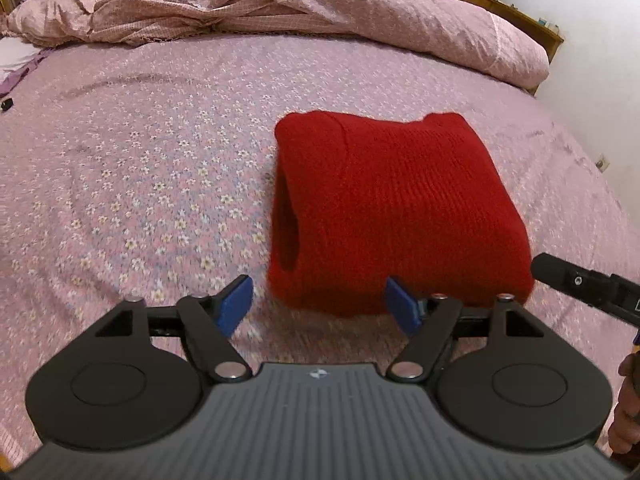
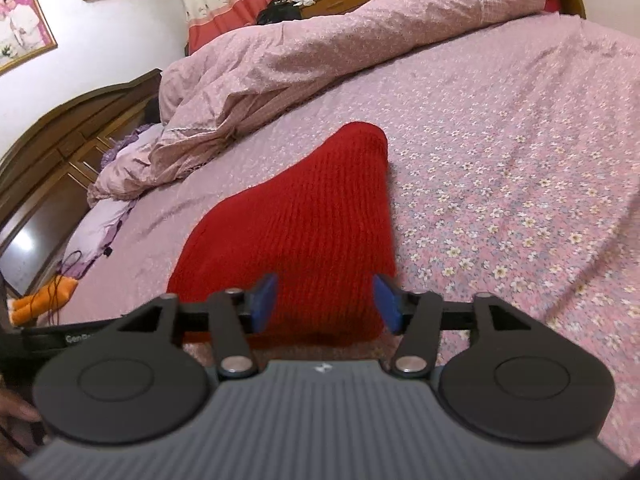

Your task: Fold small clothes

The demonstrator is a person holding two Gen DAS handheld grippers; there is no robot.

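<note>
We see the red knitted garment (image 1: pixel 396 208) lying folded into a compact bundle on the bed (image 1: pixel 140 168). Our left gripper (image 1: pixel 320 306) has its fingers spread, with nothing between them, at the near edge of the bundle. The right gripper (image 2: pixel 326 302) is also spread, its fingers not pressing the cloth. We judge the fold is finished; next we should only draw back carefully.

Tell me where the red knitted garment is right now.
The red knitted garment lies folded on the flowered bedsheet, right of centre in the left wrist view, just beyond both open grippers, nearer than the crumpled pink quilt.
</note>
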